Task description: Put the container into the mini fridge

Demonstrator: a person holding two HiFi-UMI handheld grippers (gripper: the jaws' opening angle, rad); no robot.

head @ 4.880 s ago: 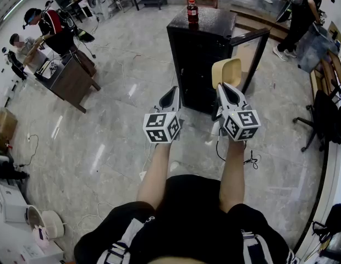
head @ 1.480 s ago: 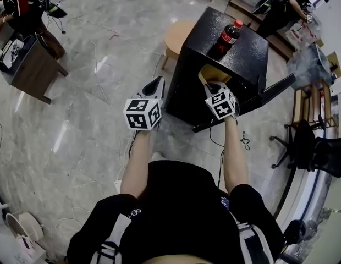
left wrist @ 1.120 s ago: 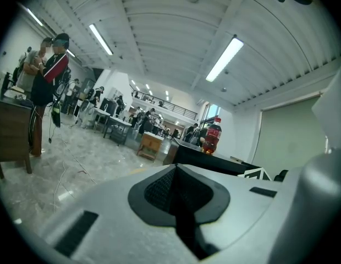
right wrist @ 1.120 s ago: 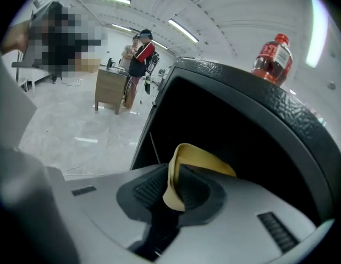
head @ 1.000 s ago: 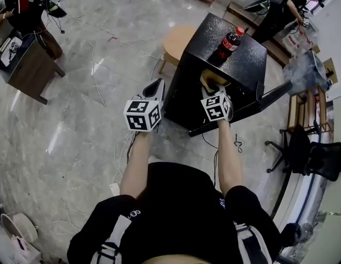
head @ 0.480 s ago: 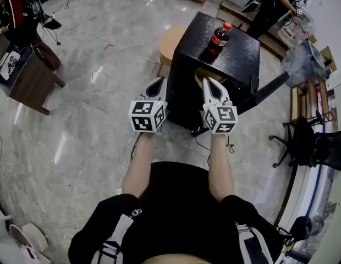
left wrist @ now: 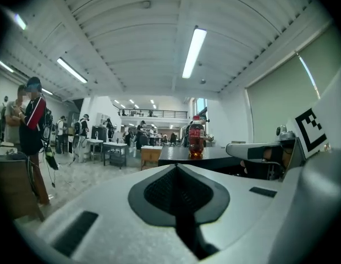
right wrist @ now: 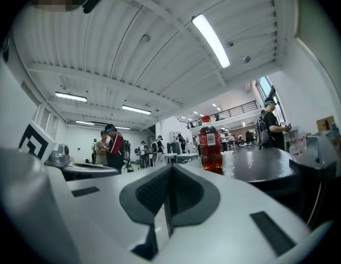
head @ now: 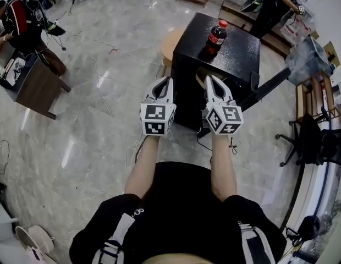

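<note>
Both grippers are held out side by side at the front of the fridge (head: 231, 51), level with each other and well apart.

Left gripper (head: 166, 80): jaws pressed together in its own view, nothing between them. It stands off the fridge's front left corner, over bare floor (head: 104, 120).

Right gripper (head: 209, 77): jaws likewise together and empty. Its tips sit at the front edge of the fridge top.

Container (head: 201, 77): only a small tan part shows, under the front edge of the fridge top, inside the opening and just left of the right gripper's tips. Whether the tips touch it cannot be told.

Door (head: 269, 86): swung open to the right, standing out from the front right corner. Cables (head: 217, 139) lie on the floor at the foot of the fridge, below the right gripper.

Bottle (head: 216, 36): upright on the fridge top, towards its left edge and back from the front edge. The rest of the top is bare.

A round stool (head: 169, 40) stands just behind the fridge's left side. Open floor extends to the left as far as a desk (head: 38, 81). A chair (head: 313, 142) stands well to the right, past the door. People stand in the far corners.
</note>
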